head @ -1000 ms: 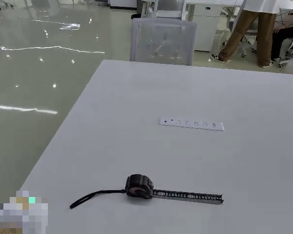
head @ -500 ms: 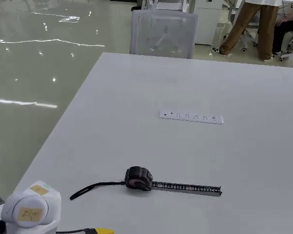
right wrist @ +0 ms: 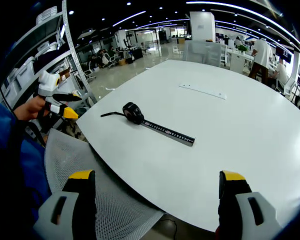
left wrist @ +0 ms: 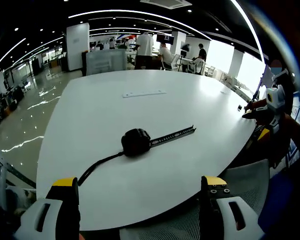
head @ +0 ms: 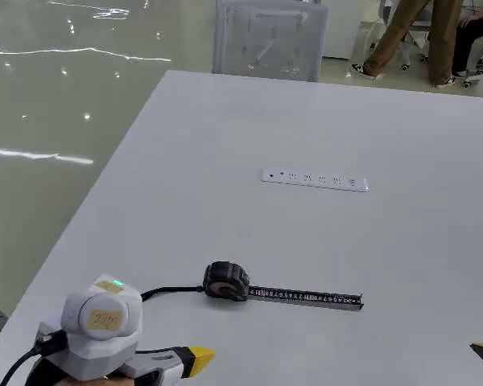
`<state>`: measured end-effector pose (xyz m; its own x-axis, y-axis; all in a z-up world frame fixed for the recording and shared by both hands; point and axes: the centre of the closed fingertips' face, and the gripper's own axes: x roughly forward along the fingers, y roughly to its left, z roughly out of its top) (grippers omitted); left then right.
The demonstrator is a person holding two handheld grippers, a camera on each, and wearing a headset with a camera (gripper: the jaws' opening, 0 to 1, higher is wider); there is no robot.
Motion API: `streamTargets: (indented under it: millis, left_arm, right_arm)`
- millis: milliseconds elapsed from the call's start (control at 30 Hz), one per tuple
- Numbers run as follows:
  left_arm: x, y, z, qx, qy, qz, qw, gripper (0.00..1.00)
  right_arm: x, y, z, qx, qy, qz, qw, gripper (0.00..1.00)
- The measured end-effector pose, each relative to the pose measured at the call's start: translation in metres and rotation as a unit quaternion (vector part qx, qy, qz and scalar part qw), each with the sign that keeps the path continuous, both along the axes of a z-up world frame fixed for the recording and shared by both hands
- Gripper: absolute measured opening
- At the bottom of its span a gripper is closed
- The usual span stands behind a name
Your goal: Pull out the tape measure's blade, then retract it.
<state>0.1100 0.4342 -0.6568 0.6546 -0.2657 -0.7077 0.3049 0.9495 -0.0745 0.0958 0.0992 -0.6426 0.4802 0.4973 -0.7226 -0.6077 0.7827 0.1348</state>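
Tape measure: laid on the white table, its blade partly drawn out.
Left gripper: held wide open, nothing gripped.
Right gripper: held wide open, nothing gripped.

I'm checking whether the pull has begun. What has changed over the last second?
The left gripper has come into the head view at lower left, and the right gripper at the lower right edge. Both are open, holding nothing. The tape measure lies unmoved on the table, blade partly out as before. The camera tilted down.
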Motion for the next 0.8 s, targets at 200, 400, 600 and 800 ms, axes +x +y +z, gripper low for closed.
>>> streamTargets:
  millis: [200, 400, 600, 800]
  left_arm:
    - [0.011, -0.012, -0.009, 0.002, 0.006, 0.0, 1.0, 0.98]
    - [0.024, -0.012, -0.016, 0.001, -0.001, 0.022, 0.9998, 0.96]
    - [0.035, -0.015, -0.025, -0.001, 0.002, 0.034, 0.9994, 0.96]
    - [0.045, -0.021, -0.034, -0.01, 0.01, 0.041, 0.9991, 0.95]
  right_arm:
    - [0.01, 0.001, -0.009, -0.007, 0.004, 0.016, 0.9998, 0.98]
    - [0.022, 0.004, -0.016, -0.013, 0.004, 0.032, 0.9994, 0.97]
    - [0.033, 0.009, -0.028, -0.025, 0.009, 0.057, 0.998, 0.95]
    - [0.048, 0.015, -0.037, -0.031, 0.002, 0.076, 0.9966, 0.9]
